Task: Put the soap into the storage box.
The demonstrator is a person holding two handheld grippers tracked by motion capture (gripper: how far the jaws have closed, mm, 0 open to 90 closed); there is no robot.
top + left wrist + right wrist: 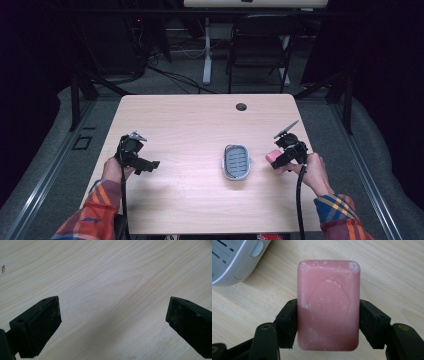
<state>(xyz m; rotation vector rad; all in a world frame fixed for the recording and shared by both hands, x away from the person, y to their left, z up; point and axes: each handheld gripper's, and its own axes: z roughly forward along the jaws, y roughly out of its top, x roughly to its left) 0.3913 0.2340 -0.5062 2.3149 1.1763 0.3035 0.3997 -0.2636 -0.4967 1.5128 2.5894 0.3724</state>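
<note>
A pink bar of soap [328,305] with a stamped oval sits between the two black jaws of my right gripper [328,321], which is shut on its long sides. In the high view the soap [271,156] is held just right of a grey slotted soap dish [236,161] on the wooden table. A corner of the soap dish [235,261] shows at the top left of the right gripper view. My left gripper [150,166] hovers over the table's left side, open, jaws wide apart with bare wood between them [113,317].
The light wooden table [200,125] has a round cable hole [241,106] near its far edge. Beyond the table stand a black chair [260,45] and a white desk leg [206,50]. Plaid sleeves come in from the bottom.
</note>
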